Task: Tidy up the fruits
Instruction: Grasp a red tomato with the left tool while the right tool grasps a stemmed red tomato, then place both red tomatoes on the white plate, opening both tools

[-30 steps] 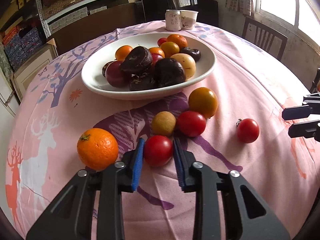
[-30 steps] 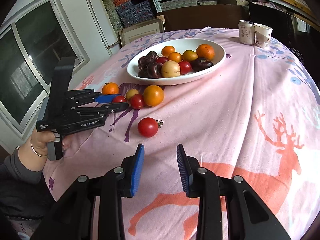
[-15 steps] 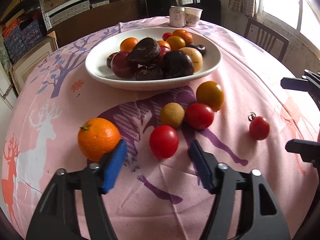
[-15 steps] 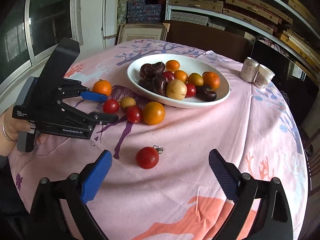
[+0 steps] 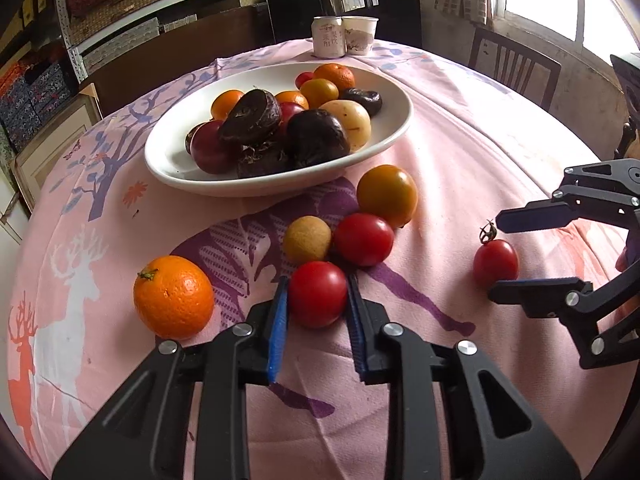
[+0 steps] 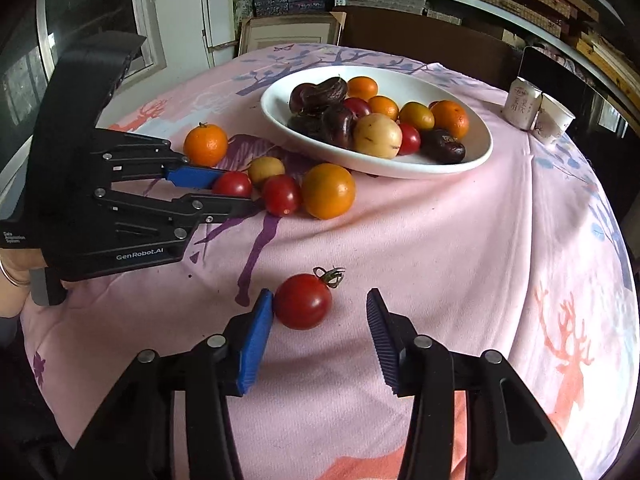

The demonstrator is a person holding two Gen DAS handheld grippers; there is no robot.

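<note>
My left gripper (image 5: 317, 282) is shut on a red tomato (image 5: 318, 296) resting on the pink cloth, both blue pads pressed to its sides. My right gripper (image 6: 320, 296) is closing around a stemmed red tomato (image 6: 303, 301). Its left pad touches the tomato; the right pad stands well apart. A white oval bowl (image 5: 180, 172) behind holds several fruits. Loose in front of it lie an orange (image 5: 174, 298), a tan round fruit (image 5: 307, 240), another red tomato (image 5: 364, 240) and a yellow-orange fruit (image 5: 387, 196). In the left wrist view the right gripper (image 5: 496, 256) brackets the stemmed tomato (image 5: 495, 262).
A can (image 5: 328, 36) and a paper cup (image 5: 360, 34) stand at the table's far edge. A wooden chair (image 5: 516, 68) sits beyond the table at the right. Shelves with boxes line the back wall. A hand (image 6: 12, 280) holds the left gripper.
The left gripper opened wide, then shut again on the red tomato. The right gripper moved in on the stemmed tomato, opened wide, and its jaws have narrowed around it.
</note>
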